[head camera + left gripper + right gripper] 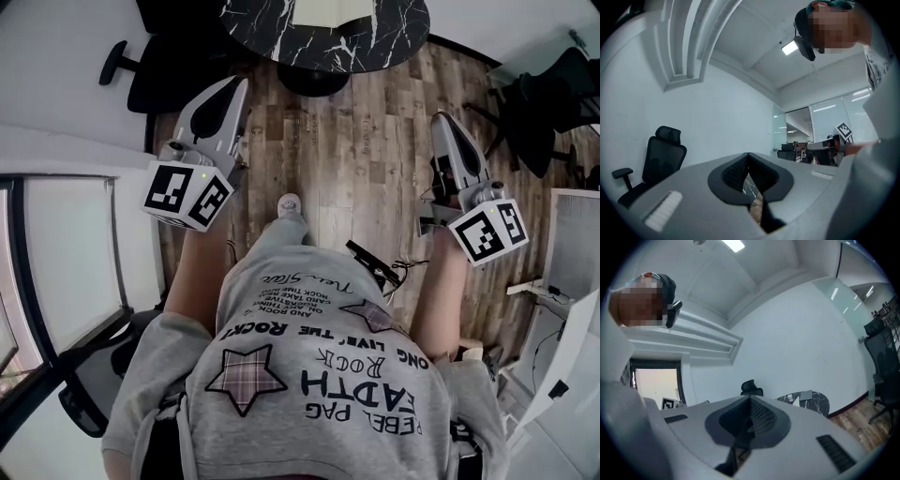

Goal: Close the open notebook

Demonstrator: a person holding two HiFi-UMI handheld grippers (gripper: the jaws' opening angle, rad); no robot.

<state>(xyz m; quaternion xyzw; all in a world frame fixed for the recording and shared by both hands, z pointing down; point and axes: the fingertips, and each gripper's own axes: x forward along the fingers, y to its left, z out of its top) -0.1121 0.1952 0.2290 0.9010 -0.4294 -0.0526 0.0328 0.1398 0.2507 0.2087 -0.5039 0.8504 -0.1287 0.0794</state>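
Observation:
The open notebook point(325, 8) lies with pale pages on a round black marble table point(375, 42) at the top of the head view. In the right gripper view it shows as a small pale shape point(806, 396) on that table point(821, 405), far ahead. My left gripper point(239, 86) is held level over the wooden floor, short of the table, with its jaws together and nothing between them. My right gripper point(439, 118) is level too, shut and empty, further from the table. Each gripper view shows its own pads meeting, the left point(749, 155) and the right point(750, 398).
A black office chair point(155, 70) stands left of the table, and another point(544, 103) at the right. A white desk point(574, 253) runs along the right, a glass partition point(66, 253) along the left. My shoe point(289, 204) is on the plank floor.

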